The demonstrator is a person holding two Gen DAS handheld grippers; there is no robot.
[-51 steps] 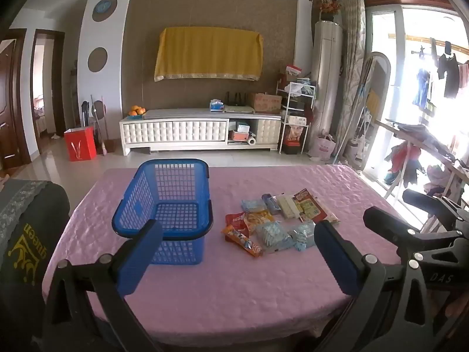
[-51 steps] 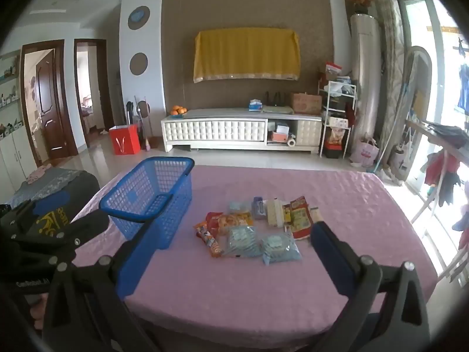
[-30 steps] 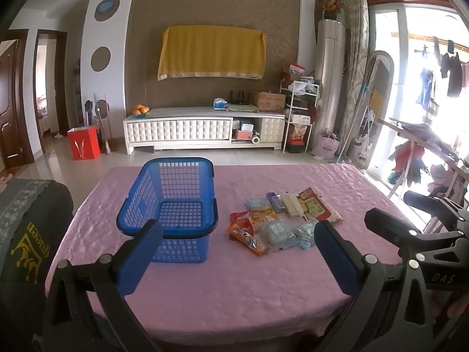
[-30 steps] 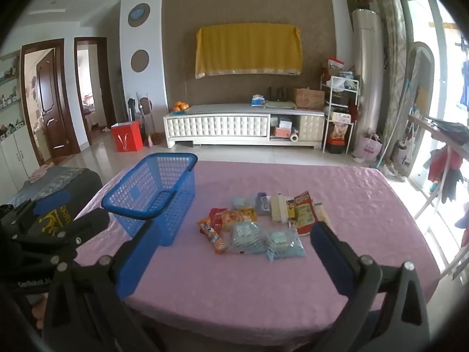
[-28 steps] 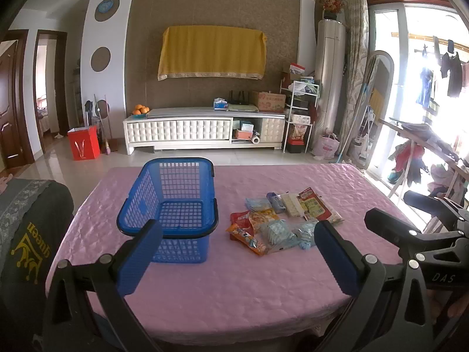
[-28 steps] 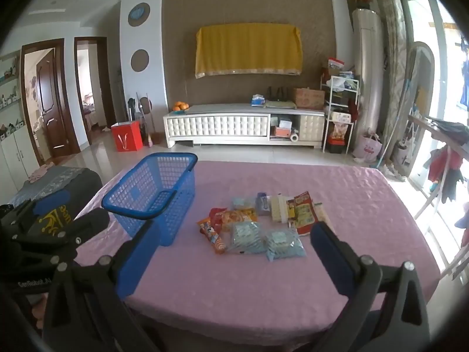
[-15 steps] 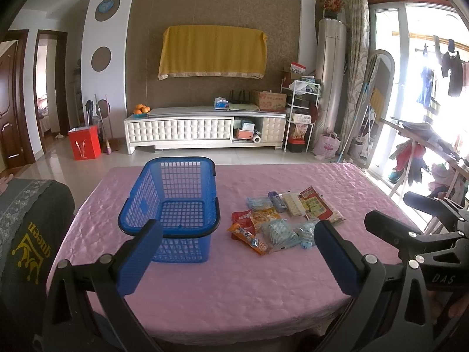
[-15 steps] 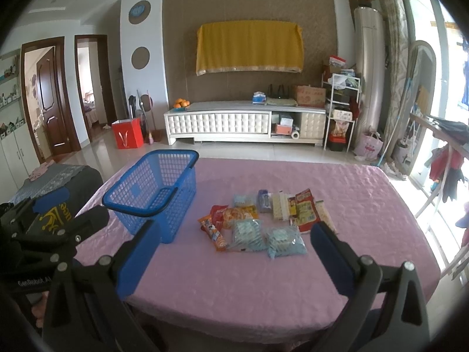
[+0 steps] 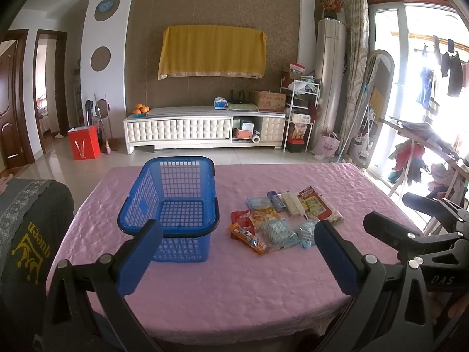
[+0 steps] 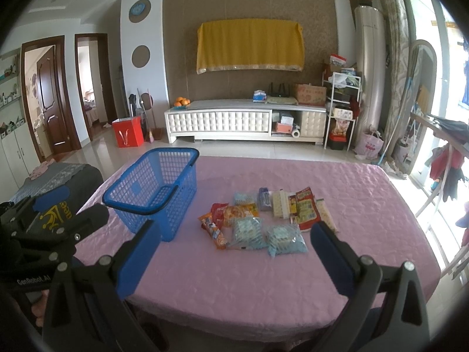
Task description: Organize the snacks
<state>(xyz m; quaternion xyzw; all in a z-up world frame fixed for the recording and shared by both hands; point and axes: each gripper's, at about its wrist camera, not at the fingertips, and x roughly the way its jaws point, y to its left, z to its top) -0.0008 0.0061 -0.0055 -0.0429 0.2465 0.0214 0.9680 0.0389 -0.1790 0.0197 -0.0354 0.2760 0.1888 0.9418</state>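
Observation:
An empty blue plastic basket [image 9: 171, 205] [image 10: 155, 187] stands on the left of the pink-covered table [image 9: 234, 281] [image 10: 234, 272]. To its right lies a cluster of several snack packets [image 9: 281, 220] [image 10: 263, 214]: an orange bar, pale blue bags, a red-yellow packet. My left gripper [image 9: 237, 252] is open and held over the table's near edge, short of the basket and snacks. My right gripper [image 10: 231, 252] is open too, nothing between its blue pads, also back from the snacks. Each gripper shows at the side of the other's view.
A dark chair back with a yellow "queen" print [image 9: 26, 240] stands at the table's left. Beyond the table are a white TV cabinet [image 9: 202, 130], a red bag [image 9: 83, 146] on the floor, and a clothes rack [image 9: 425, 146] at the right.
Both views have shifted slightly: the basket and snacks sit a little lower and nearer in the frames. Both grippers stay open and nothing on the table has moved.

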